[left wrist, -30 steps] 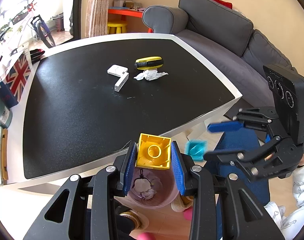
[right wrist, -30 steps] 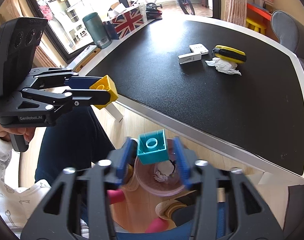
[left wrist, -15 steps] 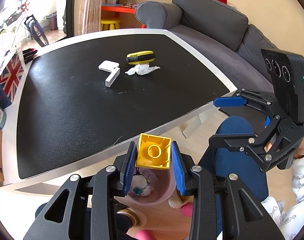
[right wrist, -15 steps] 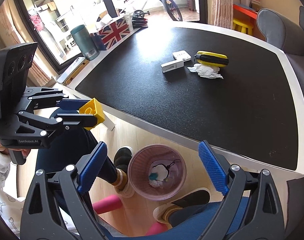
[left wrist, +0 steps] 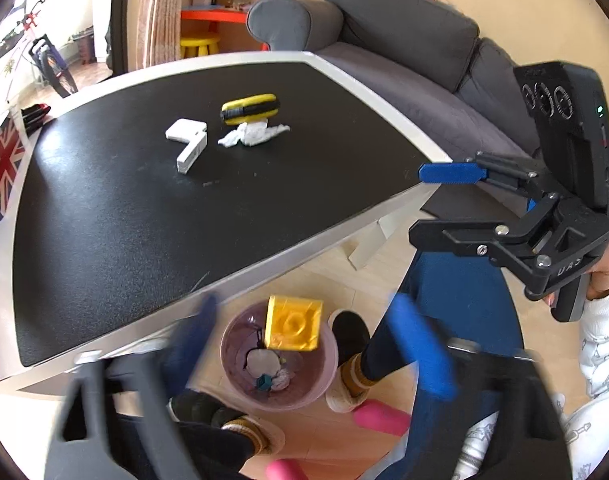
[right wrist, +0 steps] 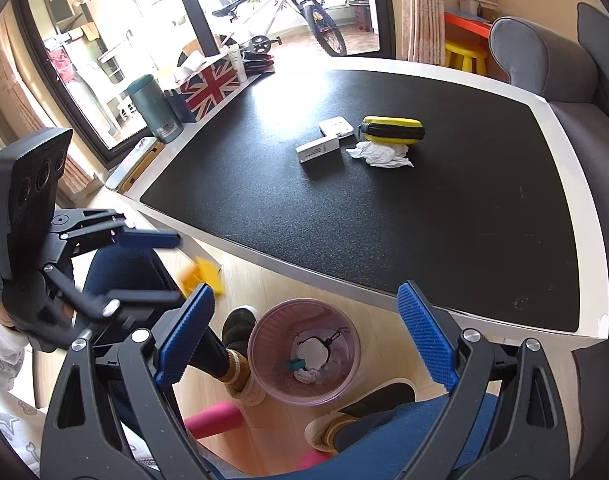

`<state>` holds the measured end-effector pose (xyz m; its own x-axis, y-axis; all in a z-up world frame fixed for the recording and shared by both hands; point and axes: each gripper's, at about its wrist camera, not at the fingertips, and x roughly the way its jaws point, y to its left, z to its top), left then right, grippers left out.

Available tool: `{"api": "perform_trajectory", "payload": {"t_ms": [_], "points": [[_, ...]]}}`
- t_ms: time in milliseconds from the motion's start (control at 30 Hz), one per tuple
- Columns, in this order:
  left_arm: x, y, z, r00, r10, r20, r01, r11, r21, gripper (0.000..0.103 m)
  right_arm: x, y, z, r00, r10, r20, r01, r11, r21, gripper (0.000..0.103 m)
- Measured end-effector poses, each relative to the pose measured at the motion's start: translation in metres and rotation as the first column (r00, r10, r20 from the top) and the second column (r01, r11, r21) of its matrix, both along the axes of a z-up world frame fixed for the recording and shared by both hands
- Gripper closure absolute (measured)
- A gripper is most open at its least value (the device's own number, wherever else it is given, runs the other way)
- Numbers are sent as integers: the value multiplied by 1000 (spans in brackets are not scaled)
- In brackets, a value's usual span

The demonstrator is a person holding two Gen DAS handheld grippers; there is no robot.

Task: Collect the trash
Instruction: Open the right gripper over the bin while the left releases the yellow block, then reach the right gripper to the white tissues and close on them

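A yellow toy brick (left wrist: 292, 323) is in the air just above the pink waste bin (left wrist: 240, 384), free of my left gripper (left wrist: 304, 344), whose blurred blue fingers stand open on either side. The brick shows blurred in the right wrist view (right wrist: 202, 276) beside the left gripper (right wrist: 160, 268). My right gripper (right wrist: 304, 336) is open and empty above the bin (right wrist: 264, 364), which holds a teal brick (right wrist: 294, 365) and crumpled paper. A crumpled white tissue (left wrist: 252, 136) lies on the black table (left wrist: 104, 220).
On the table lie a yellow-and-black pouch (left wrist: 250, 109) and two white boxes (left wrist: 188, 140). A grey sofa (left wrist: 404, 48) stands beyond the table. The person's legs and slippered feet (left wrist: 344, 384) flank the bin on the wooden floor.
My left gripper has opened and let go of the yellow brick, which now falls toward the bin. The right gripper opened earlier and dropped the teal brick into the bin.
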<state>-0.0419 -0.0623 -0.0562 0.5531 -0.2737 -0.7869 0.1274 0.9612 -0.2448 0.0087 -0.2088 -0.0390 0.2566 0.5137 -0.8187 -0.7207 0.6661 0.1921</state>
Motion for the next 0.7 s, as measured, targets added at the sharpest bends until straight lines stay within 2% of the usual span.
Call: {"api": "perform_trajectory", "payload": {"t_ms": [700], "points": [[5,12,2,999,52,-8,-51,998,24,7,2,-1,-1,1000,-3,-11,3,1000,11,6]]}}
